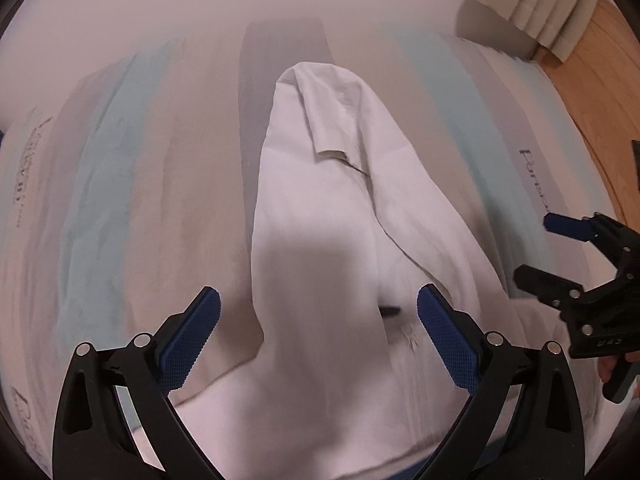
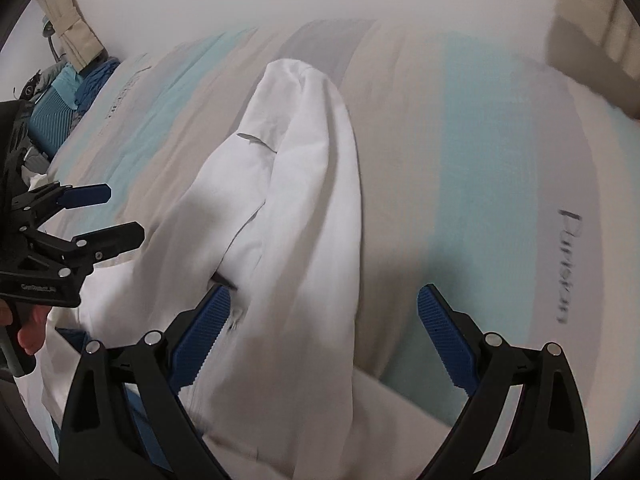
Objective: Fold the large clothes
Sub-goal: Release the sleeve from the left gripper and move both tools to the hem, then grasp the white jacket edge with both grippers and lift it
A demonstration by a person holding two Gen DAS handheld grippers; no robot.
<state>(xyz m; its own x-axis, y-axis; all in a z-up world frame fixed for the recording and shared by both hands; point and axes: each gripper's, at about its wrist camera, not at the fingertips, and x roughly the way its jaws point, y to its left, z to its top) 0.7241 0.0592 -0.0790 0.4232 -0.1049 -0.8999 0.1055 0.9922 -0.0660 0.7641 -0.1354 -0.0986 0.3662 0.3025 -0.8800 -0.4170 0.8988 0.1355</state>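
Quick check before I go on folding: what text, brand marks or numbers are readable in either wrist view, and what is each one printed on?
"B43", roughly, faint: on the body of the right gripper seen from the left wrist view.
"GenRobot.AI", small, partly blurred: on the body of the left gripper seen from the right wrist view.
"Pure...": grey script on the striped bedsheet, rest too blurred to read.
More script at the sheet's far-left edge: unreadable.
White garment: no legible text.

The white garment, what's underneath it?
The white garment lies on a striped bed cover, which shows all around it. Whatever sits directly beneath the cloth is covered.
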